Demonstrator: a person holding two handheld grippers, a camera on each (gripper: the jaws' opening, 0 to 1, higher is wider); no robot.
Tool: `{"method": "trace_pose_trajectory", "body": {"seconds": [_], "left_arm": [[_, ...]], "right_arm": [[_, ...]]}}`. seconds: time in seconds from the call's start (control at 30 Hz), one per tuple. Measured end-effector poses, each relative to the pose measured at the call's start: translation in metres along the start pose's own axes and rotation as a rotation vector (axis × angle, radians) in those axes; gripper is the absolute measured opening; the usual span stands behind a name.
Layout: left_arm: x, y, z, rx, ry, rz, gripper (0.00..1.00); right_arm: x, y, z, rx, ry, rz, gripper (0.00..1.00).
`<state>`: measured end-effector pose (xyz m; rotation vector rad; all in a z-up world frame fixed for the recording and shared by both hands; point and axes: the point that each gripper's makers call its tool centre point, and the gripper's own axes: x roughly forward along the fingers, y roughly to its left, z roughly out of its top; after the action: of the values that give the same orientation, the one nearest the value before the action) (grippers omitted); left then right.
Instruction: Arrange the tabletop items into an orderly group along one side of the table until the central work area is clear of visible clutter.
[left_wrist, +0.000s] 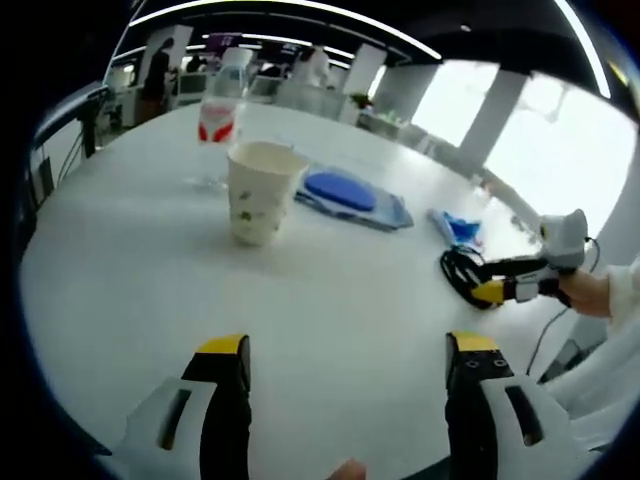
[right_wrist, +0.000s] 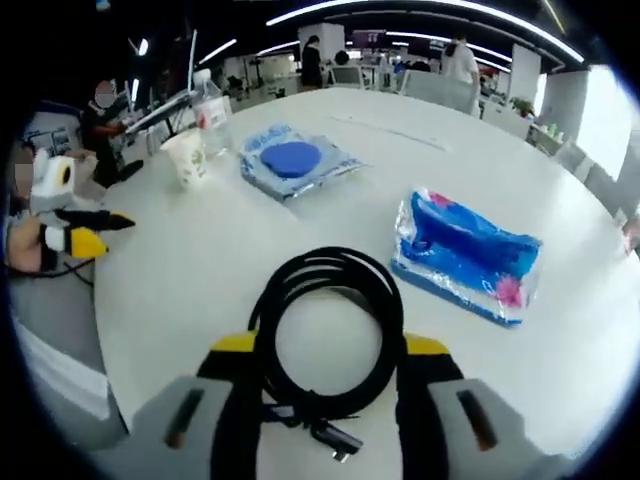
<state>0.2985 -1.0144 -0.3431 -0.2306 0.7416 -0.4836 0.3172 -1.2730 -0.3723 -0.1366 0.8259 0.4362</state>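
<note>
While the left gripper hovers low in the left gripper view with its jaws wide apart and holding nothing, a paper cup stands upper centre on the white table, a plastic bottle behind it. In the right gripper view, the right gripper at lower centre has its jaws set either side of a coiled black cable; whether they grip it cannot be told. A blue pad in clear wrap lies upper centre, a blue plastic packet at right.
</note>
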Motion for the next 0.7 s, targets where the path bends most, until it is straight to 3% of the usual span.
{"method": "trace_pose_trajectory", "body": {"seconds": [0.3,0.4,0.7], "left_arm": [[0.001,-0.002,-0.001,-0.005,0.005,-0.01,0.78],[0.001,-0.003,-0.001,-0.008,0.006,-0.012,0.78],[0.002,-0.004,-0.002,-0.002,0.012,-0.018,0.78]], "right_arm": [[-0.016,-0.012,-0.005,0.076,-0.026,-0.013,0.46],[-0.028,-0.019,0.003,0.143,-0.074,-0.024,0.46],[-0.046,-0.047,0.012,0.163,-0.102,-0.063,0.46]]}}
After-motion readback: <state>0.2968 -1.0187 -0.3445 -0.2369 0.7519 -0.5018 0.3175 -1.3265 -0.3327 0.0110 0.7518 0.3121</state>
